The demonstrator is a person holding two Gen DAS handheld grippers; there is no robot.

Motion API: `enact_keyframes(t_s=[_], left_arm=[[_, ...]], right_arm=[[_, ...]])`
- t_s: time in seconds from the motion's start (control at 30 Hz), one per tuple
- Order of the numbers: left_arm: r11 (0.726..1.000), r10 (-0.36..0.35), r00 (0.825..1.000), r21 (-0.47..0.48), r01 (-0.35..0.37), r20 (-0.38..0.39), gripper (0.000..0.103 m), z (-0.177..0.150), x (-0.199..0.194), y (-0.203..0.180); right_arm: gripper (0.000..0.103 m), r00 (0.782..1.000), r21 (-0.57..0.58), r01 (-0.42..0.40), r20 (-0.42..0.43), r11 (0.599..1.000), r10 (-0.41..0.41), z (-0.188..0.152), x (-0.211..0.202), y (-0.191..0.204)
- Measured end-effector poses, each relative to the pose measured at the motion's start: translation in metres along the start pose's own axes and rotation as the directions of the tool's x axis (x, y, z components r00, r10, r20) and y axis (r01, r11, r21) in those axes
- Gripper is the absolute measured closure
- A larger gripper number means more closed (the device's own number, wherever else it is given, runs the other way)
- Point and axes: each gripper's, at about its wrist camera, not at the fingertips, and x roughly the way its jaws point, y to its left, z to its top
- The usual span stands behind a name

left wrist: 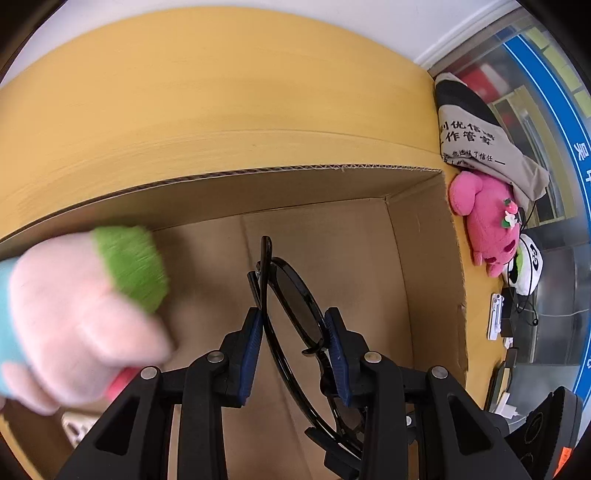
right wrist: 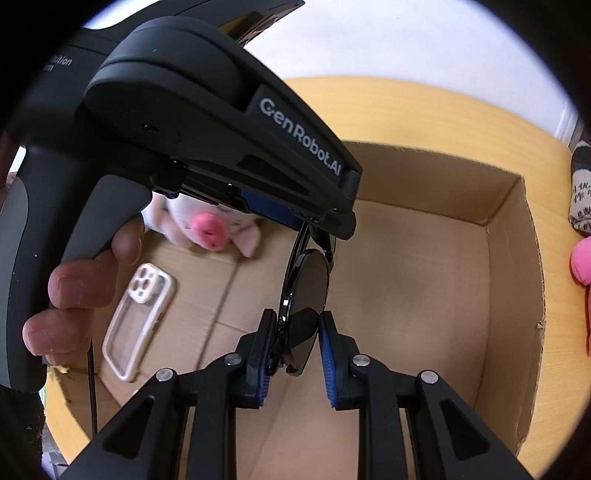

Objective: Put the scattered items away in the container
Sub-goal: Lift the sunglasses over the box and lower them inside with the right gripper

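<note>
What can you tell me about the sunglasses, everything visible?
The sunglasses have a glossy black frame that looks like plastic, with dark rounded lenses. They hang in the air over the open cardboard box, turned on edge, one lens pointing away from the cameras. Both tongs grip them: the right tongs clamp one lens end, the left tongs pinch the frame and a folded arm. They touch nothing else; the box floor lies below.

- An indoor workroom or office-like space is suggested, not a home kitchen.
- A yellow tabletop is set against a white wall.
- Glass partitions with a blue lettered band are seen beyond a printed cloth bag.
</note>
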Motion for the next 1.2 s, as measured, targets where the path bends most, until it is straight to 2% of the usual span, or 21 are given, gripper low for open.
enact_keyframes(t_s=[0.1,0.33,0.5,0.93,1.2], left_arm=[[1.0,-0.018,1.0,0.015,0.018,-0.009,0.067,0.009,0.016,-0.01],[0.996,-0.008,0.999,0.086,0.011,-0.039,0.067,0.027,0.044,-0.045],[0.994,-0.022,0.999,0.104,0.025,-0.032,0.067,0.035,0.055,-0.053],[0.986,-0.107,0.994,0.126,0.108,-0.015,0.067,0.04,0.076,-0.061],[0.982,-0.148,0.989,0.116,0.146,0.01,0.063,0.038,0.075,-0.057]], right_arm=[[0.081,1.0,0.02,0.025,-0.014,0.999,-0.025,-0.002,0.005,-0.017],[0.081,0.996,0.064,0.082,-0.036,0.995,-0.08,-0.009,0.011,-0.048],[0.081,0.994,0.11,0.099,-0.045,0.989,-0.095,-0.009,0.015,-0.066],[0.081,0.968,0.077,0.247,-0.067,0.966,-0.242,-0.019,0.028,-0.074],[0.079,0.957,0.031,0.288,-0.047,0.957,-0.286,-0.027,0.024,-0.067]])
